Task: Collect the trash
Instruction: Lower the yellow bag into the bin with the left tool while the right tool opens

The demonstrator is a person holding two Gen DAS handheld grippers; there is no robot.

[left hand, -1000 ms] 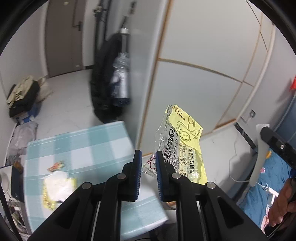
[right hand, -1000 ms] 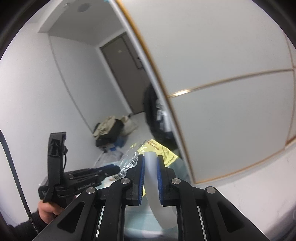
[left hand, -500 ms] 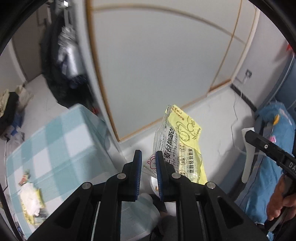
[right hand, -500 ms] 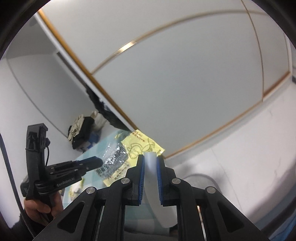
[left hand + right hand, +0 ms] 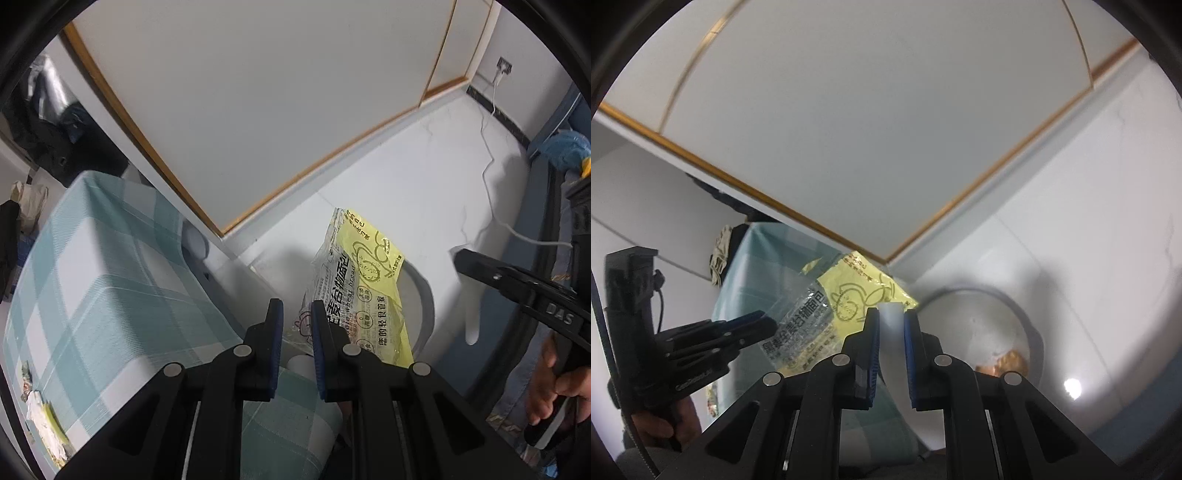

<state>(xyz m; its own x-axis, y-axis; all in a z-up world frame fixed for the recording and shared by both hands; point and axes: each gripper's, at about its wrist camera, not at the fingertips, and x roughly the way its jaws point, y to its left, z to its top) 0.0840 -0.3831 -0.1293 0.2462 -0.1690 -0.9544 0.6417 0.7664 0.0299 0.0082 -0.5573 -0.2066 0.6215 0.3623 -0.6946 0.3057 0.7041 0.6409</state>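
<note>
My left gripper [image 5: 297, 314] is shut on the clear corner of a yellow and clear bread wrapper [image 5: 365, 280], which hangs over the rim of a round white-lined bin [image 5: 424, 295] on the floor. My right gripper [image 5: 891, 321] is shut on a pale white plastic piece [image 5: 891, 314]. In the right wrist view the bin [image 5: 1030, 328] lies just right of the fingers, with orange scraps [image 5: 1010, 363] inside. The left gripper [image 5: 770, 325] and its wrapper [image 5: 827, 310] show to the left. In the left wrist view the right gripper [image 5: 458, 256] enters from the right, the white piece [image 5: 471, 306] hanging from it.
A table under a teal checked cloth [image 5: 92, 277] stands close to the left of the bin, with more wrappers [image 5: 44, 421] near its far end. White wall panels with wooden trim [image 5: 258, 110] stand behind. A white cable [image 5: 487, 166] runs across the floor. A person's hand [image 5: 554, 387] holds the right tool.
Both grippers have come down and tipped toward the floor, so the bin has come into view under them. The wrapper and the white piece stay gripped.
</note>
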